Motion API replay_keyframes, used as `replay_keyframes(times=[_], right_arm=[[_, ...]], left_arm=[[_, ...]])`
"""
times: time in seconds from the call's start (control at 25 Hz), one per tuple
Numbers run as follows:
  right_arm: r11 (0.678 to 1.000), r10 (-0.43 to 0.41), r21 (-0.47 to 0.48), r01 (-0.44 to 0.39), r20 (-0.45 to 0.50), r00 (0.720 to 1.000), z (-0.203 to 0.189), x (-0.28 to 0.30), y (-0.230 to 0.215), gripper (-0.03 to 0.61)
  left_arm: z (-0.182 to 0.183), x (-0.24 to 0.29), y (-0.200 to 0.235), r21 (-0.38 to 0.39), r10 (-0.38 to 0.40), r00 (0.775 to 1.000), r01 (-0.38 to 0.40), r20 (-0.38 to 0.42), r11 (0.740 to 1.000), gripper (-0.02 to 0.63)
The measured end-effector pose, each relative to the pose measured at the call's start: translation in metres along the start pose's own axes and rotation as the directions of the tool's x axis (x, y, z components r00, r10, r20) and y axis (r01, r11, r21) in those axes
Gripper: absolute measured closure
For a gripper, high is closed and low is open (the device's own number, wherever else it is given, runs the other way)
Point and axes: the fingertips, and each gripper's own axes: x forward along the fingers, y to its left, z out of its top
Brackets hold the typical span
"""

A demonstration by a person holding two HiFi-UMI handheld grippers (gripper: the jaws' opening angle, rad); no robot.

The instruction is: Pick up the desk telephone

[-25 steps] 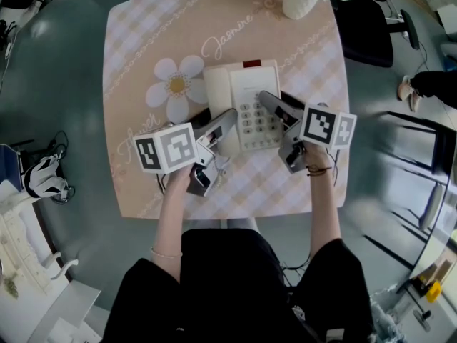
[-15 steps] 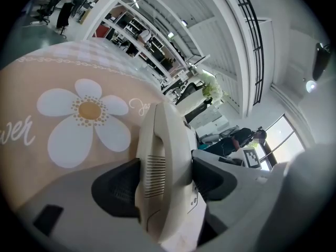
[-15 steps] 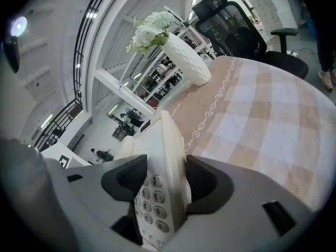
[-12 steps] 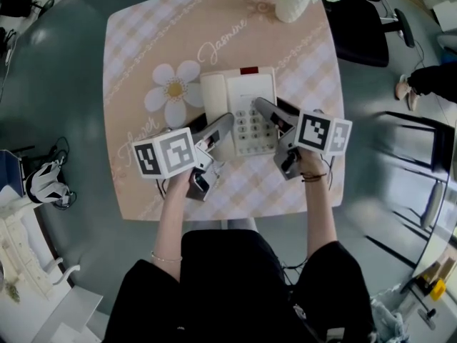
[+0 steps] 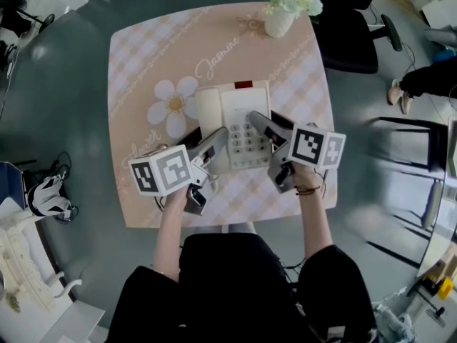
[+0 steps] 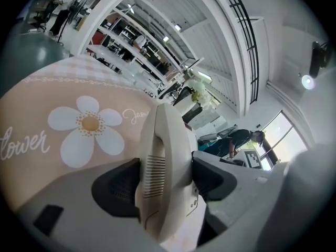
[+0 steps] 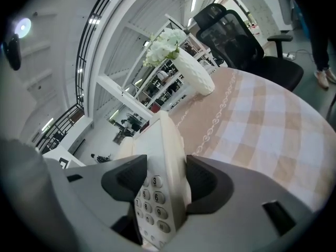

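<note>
Desk telephone (image 5: 235, 113) at centre of checked tablecloth (image 5: 143, 56), just right of daisy print (image 5: 173, 104). Left gripper (image 6: 165, 180) clamped on telephone's left side, over handset. Right gripper (image 7: 167, 181) clamped on right edge by keypad. Flower vase (image 5: 277, 21) at far edge.

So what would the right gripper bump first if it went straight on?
The desk telephone: the right gripper is shut on its keypad side, so it would likely shove into that.
</note>
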Motion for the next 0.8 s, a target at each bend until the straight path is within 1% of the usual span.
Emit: replay_keyframes(times=[0.28,0.48,0.8], right_arm=[[1.0,0.0,0.003,0.0,0.034,0.999,0.005,-0.016,0.016,0.356],[1.0,0.01,-0.008,-0.01,0.059,0.998,0.005,-0.036,0.039,0.356],[0.999,0.025,-0.046,-0.02,0.099,0.995,0.01,-0.06,0.064,0.356]], left_arm=[[0.005,-0.015,-0.017,0.02,-0.004,1.0,0.004,0.016,1.0,0.307],[0.005,-0.038,-0.035,0.035,-0.013,0.999,0.011,0.038,0.999,0.307],[0.003,-0.061,-0.053,0.053,-0.017,0.997,0.014,0.07,0.999,0.307]])
